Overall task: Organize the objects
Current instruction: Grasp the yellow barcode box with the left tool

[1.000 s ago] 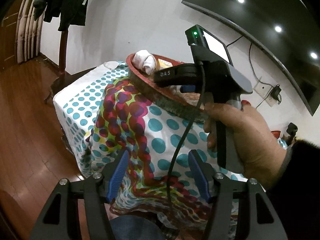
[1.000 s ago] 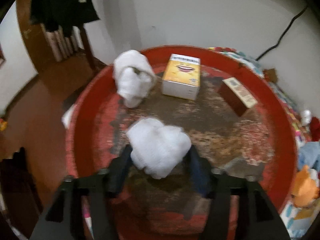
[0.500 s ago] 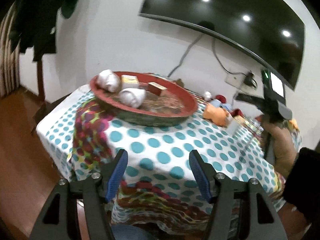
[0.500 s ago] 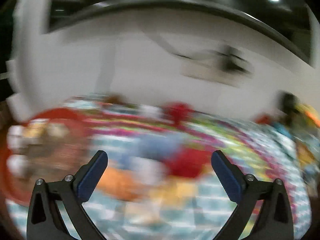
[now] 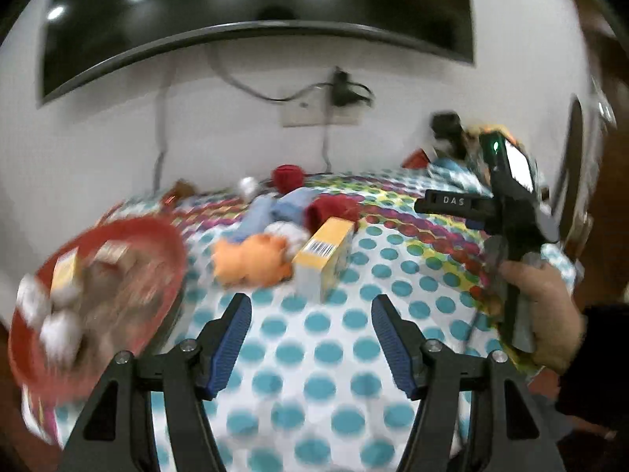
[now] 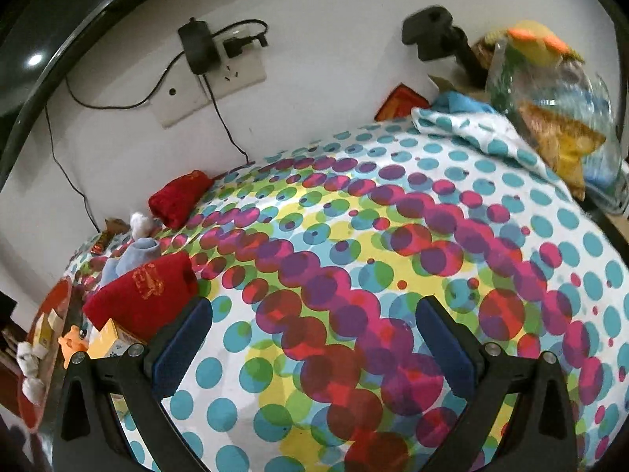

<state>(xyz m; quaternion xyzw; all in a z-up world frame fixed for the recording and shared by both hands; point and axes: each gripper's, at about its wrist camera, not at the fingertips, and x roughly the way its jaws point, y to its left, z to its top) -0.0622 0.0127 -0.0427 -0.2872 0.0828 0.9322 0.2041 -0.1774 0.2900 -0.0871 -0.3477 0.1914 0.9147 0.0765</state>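
Note:
A red round tray (image 5: 173, 244) sits at the table's left end with white rolled cloths (image 5: 59, 334) and small boxes in it; it also shows in the right wrist view (image 6: 59, 291). On the dotted cloth lie a yellow box (image 5: 326, 251), an orange plush toy (image 5: 251, 259), a blue cloth (image 5: 275, 208) and two red rolled cloths (image 6: 145, 299) (image 6: 181, 196). My left gripper (image 5: 308, 338) is open and empty, just short of the yellow box. My right gripper (image 6: 314, 350) is open and empty above bare tablecloth; in the left wrist view its handle (image 5: 507, 220) is at the right.
The table stands against a white wall with a socket plate and cables (image 6: 212, 70). A clear bag of snacks (image 6: 550, 90) and a black stand (image 6: 436, 35) sit at the far right corner. A small white plush (image 6: 141, 224) lies by the far red cloth.
The right gripper let go of a white rolled cloth in the tray, opened wide and swung right over the table. The left gripper also turned right, toward the yellow box.

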